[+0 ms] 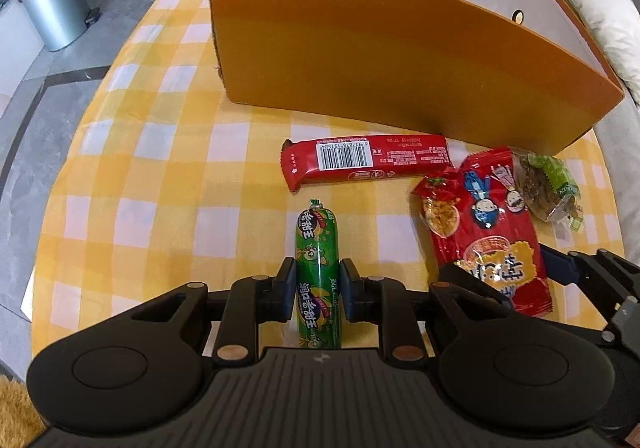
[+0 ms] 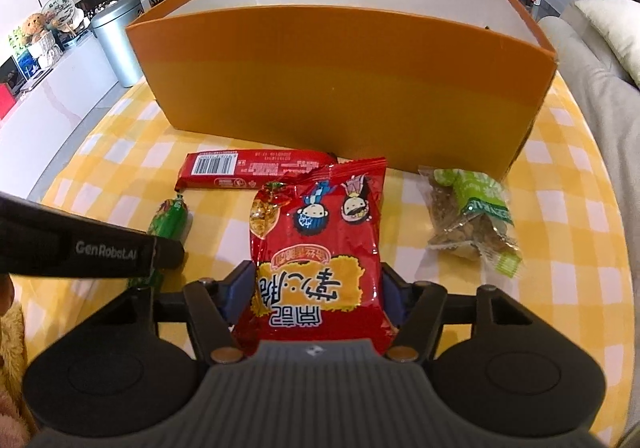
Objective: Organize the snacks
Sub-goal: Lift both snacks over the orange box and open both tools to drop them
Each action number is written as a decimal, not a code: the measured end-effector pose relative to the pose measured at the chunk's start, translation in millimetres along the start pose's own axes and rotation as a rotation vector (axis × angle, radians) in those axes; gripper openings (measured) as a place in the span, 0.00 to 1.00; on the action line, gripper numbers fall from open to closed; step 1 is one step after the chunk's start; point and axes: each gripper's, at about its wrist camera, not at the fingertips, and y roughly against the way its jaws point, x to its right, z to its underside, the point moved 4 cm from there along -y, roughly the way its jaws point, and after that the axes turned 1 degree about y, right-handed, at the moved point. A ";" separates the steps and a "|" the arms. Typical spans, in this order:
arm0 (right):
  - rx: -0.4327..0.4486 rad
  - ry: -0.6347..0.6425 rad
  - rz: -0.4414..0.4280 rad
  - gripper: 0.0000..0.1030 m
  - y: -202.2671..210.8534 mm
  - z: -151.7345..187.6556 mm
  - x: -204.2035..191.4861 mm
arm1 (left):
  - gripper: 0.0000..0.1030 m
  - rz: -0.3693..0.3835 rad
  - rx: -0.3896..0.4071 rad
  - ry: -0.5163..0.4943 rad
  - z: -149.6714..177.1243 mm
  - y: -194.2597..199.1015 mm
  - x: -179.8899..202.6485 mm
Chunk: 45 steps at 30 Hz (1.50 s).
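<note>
Both claws gripping snacks by the orange box (image 2: pixel 344 87)

My left claw (image 1: pixel 318 284) is clamping the green sausage (image 1: pixel 318 248); my right claw (image 2: pixel 316 288) is pinching the red snack bag (image 2: pixel 316 248), which may slip or crush.

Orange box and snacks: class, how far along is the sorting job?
Done: nothing visibly; the part of the orange box interior in view shows no snacks. In hand: the left gripper clamps the green sausage; the right gripper straddles the red bag, grip unclear. Left: the red bar and green packet lie on the cloth.
</note>
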 end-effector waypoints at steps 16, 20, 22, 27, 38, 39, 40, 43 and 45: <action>0.097 -0.011 -0.019 0.60 70.0 -0.5 7.0 | 0.24 0.072 0.134 0.032 2.7 68.7 3.0; 0.148 -0.014 -0.022 0.60 94.8 -3.8 7.8 | 0.24 0.095 0.181 0.025 -3.8 87.5 7.1; 0.176 -0.017 -0.020 0.60 107.0 -6.3 9.2 | 0.24 0.103 0.205 0.018 -8.5 96.5 9.0; 0.242 -0.029 -0.007 0.60 134.6 -15.8 17.7 | 0.24 0.125 0.262 -0.002 -27.5 114.2 14.3; 0.363 -0.009 0.028 0.60 165.2 -75.7 44.3 | 0.24 0.142 0.375 -0.120 -88.4 143.3 39.1; 0.373 -0.005 0.028 0.60 165.4 -83.4 44.0 | 0.24 0.144 0.381 -0.127 -94.6 143.5 41.0; 0.382 0.001 0.031 0.60 165.8 -91.2 45.7 | 0.24 0.143 0.387 -0.134 -100.6 144.3 42.8; 0.401 0.025 0.038 0.60 161.8 -116.0 49.1 | 0.24 0.131 0.403 -0.162 -119.3 144.0 48.6; 0.404 0.039 0.039 0.60 155.1 -132.5 49.8 | 0.24 0.118 0.409 -0.178 -131.5 140.7 52.1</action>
